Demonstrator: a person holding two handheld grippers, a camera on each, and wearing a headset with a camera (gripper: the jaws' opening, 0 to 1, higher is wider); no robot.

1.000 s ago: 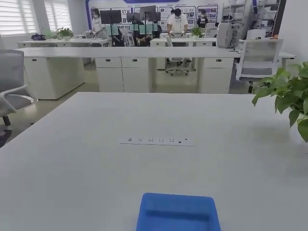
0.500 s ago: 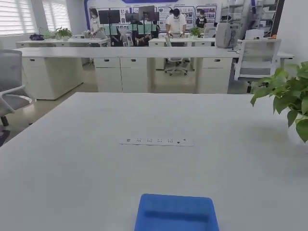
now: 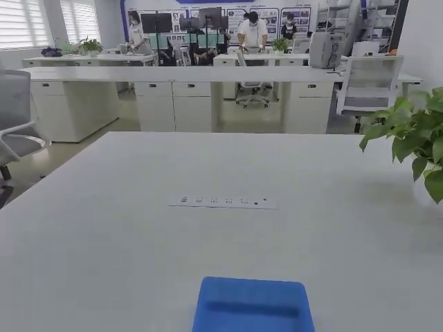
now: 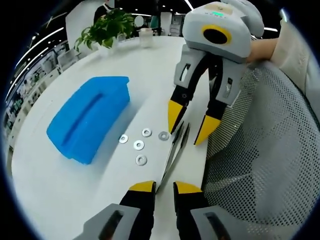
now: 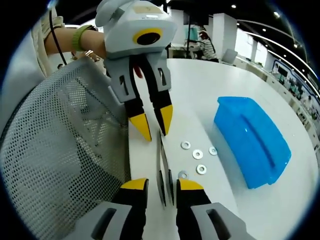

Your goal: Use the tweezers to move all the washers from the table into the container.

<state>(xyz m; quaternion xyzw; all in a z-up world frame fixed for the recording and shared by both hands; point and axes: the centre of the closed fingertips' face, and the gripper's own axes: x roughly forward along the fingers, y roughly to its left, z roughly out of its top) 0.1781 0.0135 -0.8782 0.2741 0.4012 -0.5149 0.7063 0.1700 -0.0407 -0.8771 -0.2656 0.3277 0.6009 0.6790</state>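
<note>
Where the smooth white table (image 3: 104,263) ends against a grey mesh chair (image 4: 260,165), slim metal tweezers (image 4: 175,150) lie along the edge. They rest between the parted, yellow-tipped jaws of the left gripper (image 4: 165,189) at one end and the right gripper (image 5: 161,185) at the other, and neither pinches them. Five flat ring washers (image 4: 138,145) lie loose just beside the tweezers, near a blue rectangular plastic container (image 4: 90,117) with a long groove on top. Farther off are a flush power strip (image 3: 223,202) and a leafy potted plant (image 3: 415,138).
</note>
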